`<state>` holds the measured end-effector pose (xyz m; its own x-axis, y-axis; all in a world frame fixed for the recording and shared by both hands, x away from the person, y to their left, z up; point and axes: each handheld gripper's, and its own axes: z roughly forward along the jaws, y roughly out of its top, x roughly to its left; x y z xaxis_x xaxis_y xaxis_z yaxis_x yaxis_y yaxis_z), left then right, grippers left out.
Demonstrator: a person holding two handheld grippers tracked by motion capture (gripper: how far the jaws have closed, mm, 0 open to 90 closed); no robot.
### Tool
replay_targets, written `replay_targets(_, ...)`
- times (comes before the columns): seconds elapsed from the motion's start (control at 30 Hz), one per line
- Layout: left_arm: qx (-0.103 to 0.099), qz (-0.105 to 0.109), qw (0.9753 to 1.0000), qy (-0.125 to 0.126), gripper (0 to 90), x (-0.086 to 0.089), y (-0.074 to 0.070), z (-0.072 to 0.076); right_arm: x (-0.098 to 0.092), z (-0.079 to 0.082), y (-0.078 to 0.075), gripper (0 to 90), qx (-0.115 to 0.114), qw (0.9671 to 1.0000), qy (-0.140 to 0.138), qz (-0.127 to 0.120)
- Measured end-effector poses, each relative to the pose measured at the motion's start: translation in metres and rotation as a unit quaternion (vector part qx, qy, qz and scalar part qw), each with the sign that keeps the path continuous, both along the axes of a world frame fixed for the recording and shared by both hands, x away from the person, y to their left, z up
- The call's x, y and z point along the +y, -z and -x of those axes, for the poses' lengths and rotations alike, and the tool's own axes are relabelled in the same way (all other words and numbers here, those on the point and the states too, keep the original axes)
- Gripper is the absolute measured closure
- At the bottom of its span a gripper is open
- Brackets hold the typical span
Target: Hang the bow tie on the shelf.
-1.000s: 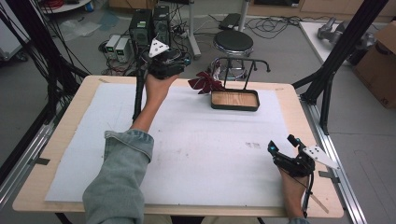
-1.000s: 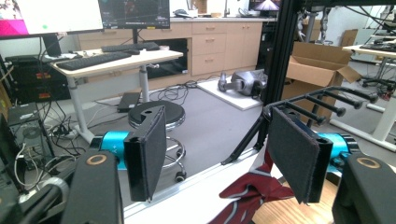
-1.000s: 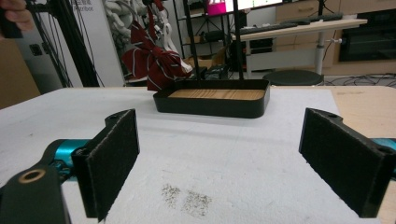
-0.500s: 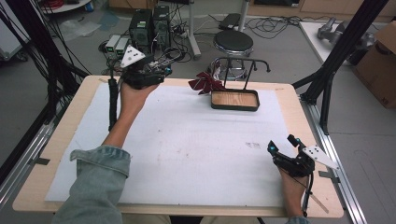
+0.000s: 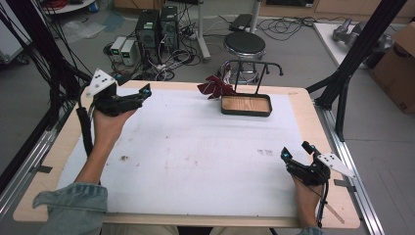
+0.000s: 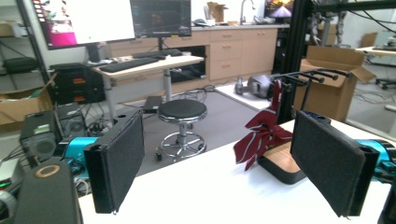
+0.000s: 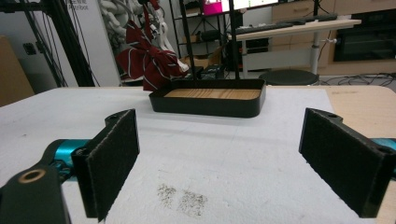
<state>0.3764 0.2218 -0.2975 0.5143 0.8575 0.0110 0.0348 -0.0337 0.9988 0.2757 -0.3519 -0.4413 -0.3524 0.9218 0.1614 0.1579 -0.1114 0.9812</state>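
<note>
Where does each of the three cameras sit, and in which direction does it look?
High view: above the person's side, looking forward and down on the table; both forearms and tongs, left tongs, right tongs.
Left gripper view: on the left tongs, open, facing the red bow and stand.
Right gripper view: on the right tongs, open, low over the table, facing the stand.
All three views share bow and stand.

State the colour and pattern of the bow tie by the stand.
Dark red bow tie with thin white stripes, clearest in the right gripper view.
</note>
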Motion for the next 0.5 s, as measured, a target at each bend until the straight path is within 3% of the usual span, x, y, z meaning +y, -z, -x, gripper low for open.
replay_targets(0.27, 0.013, 0.001, 0.9995, -0.029, 17.9, 0.029, 0.025, 0.029, 0.000, 0.000, 0.000, 11.3, 0.002, 1.0000, 0.003, -0.002)
replay_targets(0.5, 0.022, -0.008, 0.9988, -0.042, 17.8, 0.039, 0.048, 0.050, -0.001, 0.000, 0.000, 11.3, 0.003, 1.0000, 0.005, -0.001)
